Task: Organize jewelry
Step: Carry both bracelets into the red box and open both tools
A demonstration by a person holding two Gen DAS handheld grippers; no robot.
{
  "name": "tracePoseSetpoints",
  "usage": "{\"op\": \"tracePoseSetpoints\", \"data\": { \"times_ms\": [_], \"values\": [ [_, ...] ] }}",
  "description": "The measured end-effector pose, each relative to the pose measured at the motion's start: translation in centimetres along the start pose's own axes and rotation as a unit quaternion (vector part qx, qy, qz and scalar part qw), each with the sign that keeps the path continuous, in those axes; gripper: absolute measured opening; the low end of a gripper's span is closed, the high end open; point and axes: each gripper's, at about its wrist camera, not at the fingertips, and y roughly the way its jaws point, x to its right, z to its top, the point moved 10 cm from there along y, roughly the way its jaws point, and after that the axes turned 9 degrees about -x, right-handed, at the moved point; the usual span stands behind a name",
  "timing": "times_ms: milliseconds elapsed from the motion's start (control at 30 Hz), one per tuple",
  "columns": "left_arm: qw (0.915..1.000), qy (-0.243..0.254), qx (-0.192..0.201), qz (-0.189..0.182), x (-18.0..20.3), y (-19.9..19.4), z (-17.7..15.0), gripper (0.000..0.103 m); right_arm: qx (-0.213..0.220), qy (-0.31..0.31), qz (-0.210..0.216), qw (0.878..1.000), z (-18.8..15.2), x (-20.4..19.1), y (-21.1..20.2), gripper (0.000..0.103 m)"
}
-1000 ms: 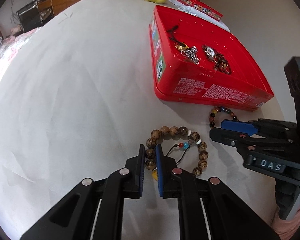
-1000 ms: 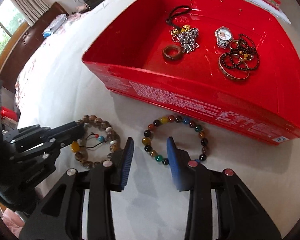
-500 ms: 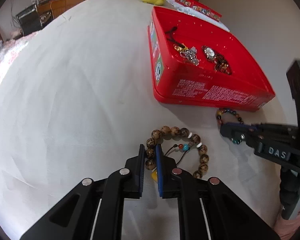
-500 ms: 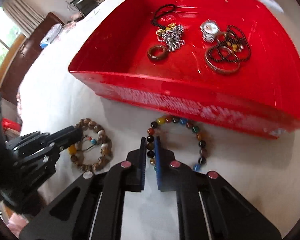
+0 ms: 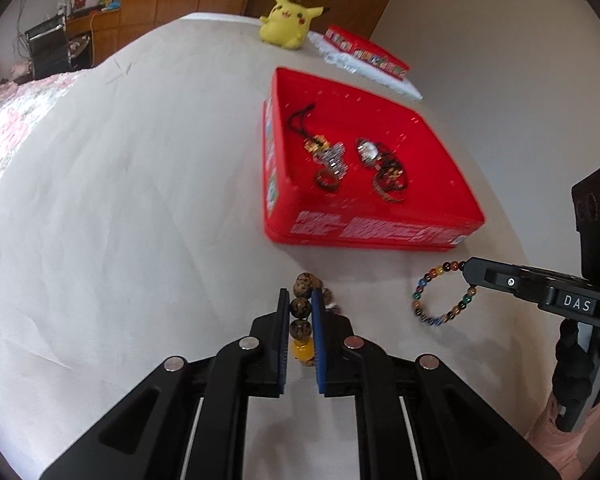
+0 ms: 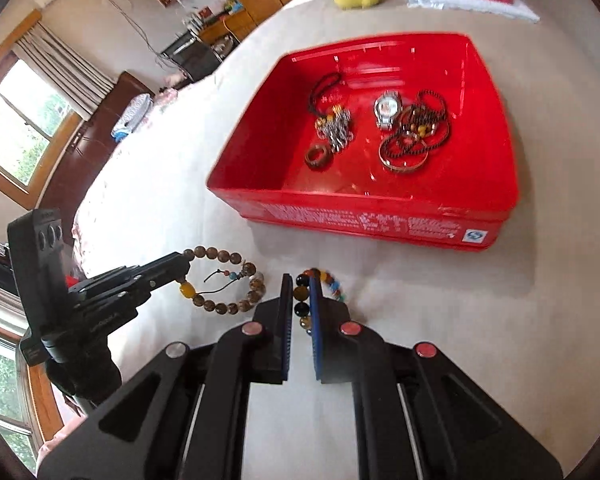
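The left tool (image 5: 300, 312) grasps the brown bead bracelet (image 6: 236, 276). The right tool (image 6: 301, 300), marked "DAS", grasps the multicoloured bead bracelet (image 5: 440, 296). White print on the red box (image 6: 364, 220) by the bed's edge is unreadable.

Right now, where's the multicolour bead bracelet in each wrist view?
Left wrist: multicolour bead bracelet at right of centre, hanging from the right gripper.
Right wrist: bottom centre, pinched between that gripper's pads.
Shared landmark: red tray, just beyond the bracelet in both views.
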Motion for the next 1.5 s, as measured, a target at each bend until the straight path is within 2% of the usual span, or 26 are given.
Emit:
{"op": "tracePoseSetpoints", "data": {
  "times_ms": [300,633,1233,1500],
  "values": [
    [0.9993,0.019,0.031,-0.011,2.4,-2.8,1.3,0.01,0.017,-0.007,0.0,1.0,0.2,-0.7,-1.5,0.006],
    [0.9979,0.023,0.06,-0.011,3.6,-4.7,4.4,0.01,0.037,-0.006,-0.014,0.999,1.0,-0.7,-4.5,0.006],
    [0.9929,0.046,0.107,0.023,5.5,-6.9,6.5,0.01,0.064,-0.008,-0.03,0.997,2.2,-0.3,-7.3,0.006],
    [0.9907,0.062,0.118,0.026,6.7,-7.5,7.8,0.01,0.067,-0.006,-0.039,0.997,3.3,0.3,-7.6,0.006]
  ]
}}
